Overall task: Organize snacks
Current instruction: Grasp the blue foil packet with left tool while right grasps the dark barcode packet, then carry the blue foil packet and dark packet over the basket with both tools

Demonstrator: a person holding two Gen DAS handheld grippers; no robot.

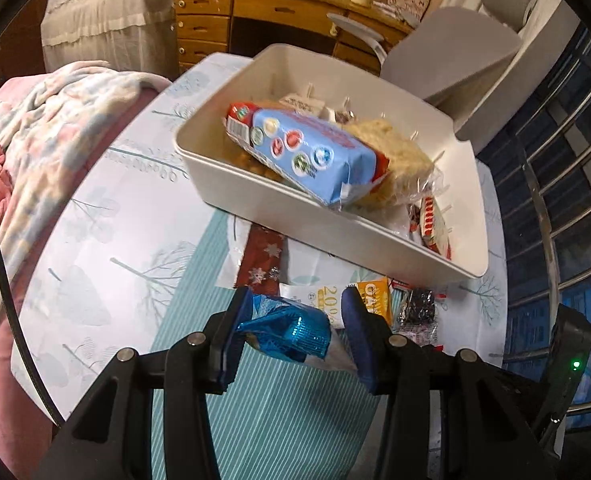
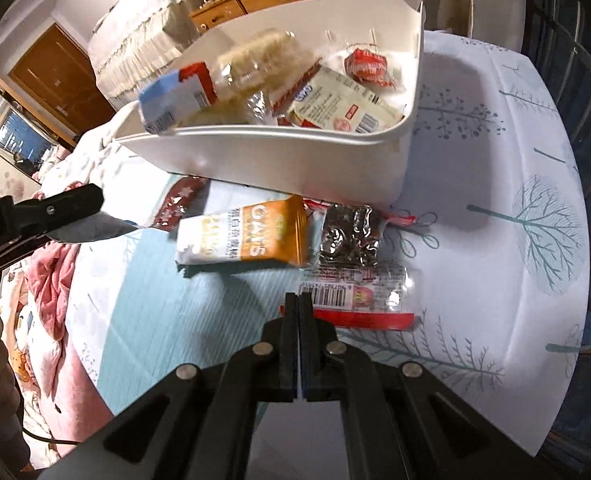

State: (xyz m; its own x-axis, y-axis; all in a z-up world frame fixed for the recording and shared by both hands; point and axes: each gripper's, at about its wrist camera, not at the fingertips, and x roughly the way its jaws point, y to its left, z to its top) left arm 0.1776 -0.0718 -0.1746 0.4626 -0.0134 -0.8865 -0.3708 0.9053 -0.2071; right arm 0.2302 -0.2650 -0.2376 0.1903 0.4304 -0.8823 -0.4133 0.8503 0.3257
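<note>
My left gripper (image 1: 295, 320) is shut on a shiny blue foil packet (image 1: 291, 332), held above the tablecloth in front of the white bin (image 1: 335, 224); it also shows in the right wrist view as the left gripper (image 2: 75, 216). The white bin (image 2: 275, 156) holds a light blue pack (image 1: 307, 148), a rice cracker block (image 1: 395, 152) and other wrapped snacks. On the cloth before it lie an orange and white oats packet (image 2: 243, 236), a dark packet (image 2: 349, 236) and a dark red snowflake packet (image 1: 263, 264). My right gripper (image 2: 298, 300) is shut on the left end of a clear, red-edged barcode packet (image 2: 359, 300).
The round table wears a white cloth with a tree print (image 2: 495, 208). Pink and patterned blankets (image 1: 35, 140) lie to the left. A wooden desk with drawers (image 1: 255, 12) and a grey chair (image 1: 455, 52) stand beyond the bin. Metal window rails (image 1: 567, 160) run along the right.
</note>
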